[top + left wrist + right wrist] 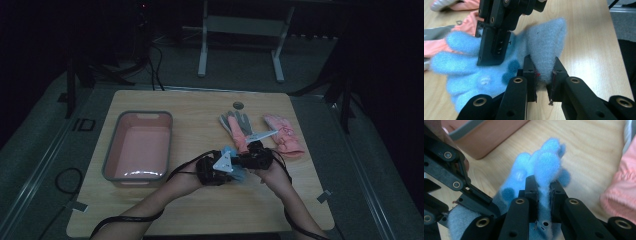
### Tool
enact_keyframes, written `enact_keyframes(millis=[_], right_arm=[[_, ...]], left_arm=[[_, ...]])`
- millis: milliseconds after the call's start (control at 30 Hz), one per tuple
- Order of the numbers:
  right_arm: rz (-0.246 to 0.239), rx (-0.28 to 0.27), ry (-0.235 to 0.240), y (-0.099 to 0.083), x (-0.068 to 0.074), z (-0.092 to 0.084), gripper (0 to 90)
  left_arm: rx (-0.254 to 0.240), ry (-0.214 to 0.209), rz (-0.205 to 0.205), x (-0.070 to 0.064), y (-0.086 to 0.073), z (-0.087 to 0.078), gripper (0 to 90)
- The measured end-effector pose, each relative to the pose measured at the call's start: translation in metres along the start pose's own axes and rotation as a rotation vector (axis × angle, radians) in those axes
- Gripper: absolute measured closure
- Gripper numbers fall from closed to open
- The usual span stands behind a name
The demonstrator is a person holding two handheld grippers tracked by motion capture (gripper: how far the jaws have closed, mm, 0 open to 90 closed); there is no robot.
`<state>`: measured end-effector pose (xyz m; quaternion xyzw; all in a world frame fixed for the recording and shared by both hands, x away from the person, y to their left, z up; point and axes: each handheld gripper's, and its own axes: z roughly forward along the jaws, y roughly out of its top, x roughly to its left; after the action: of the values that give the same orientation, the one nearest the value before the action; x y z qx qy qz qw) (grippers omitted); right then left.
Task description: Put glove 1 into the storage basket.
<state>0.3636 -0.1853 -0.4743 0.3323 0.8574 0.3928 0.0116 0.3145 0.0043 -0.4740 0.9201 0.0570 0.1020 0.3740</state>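
A fluffy light-blue glove hangs between my two grippers, over the middle of the wooden table. In the left gripper view, my left gripper is shut on the glove's cuff, with fleece pinched between its pads. A black finger of the other gripper clamps the glove's finger end. In the right gripper view, my right gripper is shut on one blue finger of the glove. From above, the left gripper and right gripper stand tip to tip.
A pink basin with a grey rim stands at the left of the table, its corner near the glove. A grey-and-pink glove and a pink glove lie behind and right of the grippers. Cables trail to the front edge.
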Motion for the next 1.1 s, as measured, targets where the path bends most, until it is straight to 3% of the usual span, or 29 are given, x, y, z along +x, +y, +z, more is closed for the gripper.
enact_keyframes(millis=[267, 300, 767, 900, 1100], right_arm=[[-0.003, -0.016, 0.014, 0.016, 0.005, 0.001, 80.9], [-0.011, -0.025, 0.024, 0.026, 0.007, 0.001, 80.8], [-0.038, -0.051, 0.065, 0.064, 0.02, 0.008, 80.9], [-0.048, -0.052, 0.073, 0.071, 0.023, 0.01, 81.0], [-0.091, -0.046, 0.088, 0.099, 0.038, 0.025, 81.0]], left_arm=[[0.007, 0.023, 0.005, 0.007, -0.001, -0.016, 79.7], [0.019, 0.04, 0.012, 0.012, 0.0, -0.024, 79.7], [0.061, 0.093, 0.039, 0.022, -0.002, -0.059, 79.7], [0.08, 0.111, 0.039, 0.026, -0.004, -0.068, 79.7], [0.092, 0.137, 0.019, 0.034, -0.017, -0.091, 79.7]])
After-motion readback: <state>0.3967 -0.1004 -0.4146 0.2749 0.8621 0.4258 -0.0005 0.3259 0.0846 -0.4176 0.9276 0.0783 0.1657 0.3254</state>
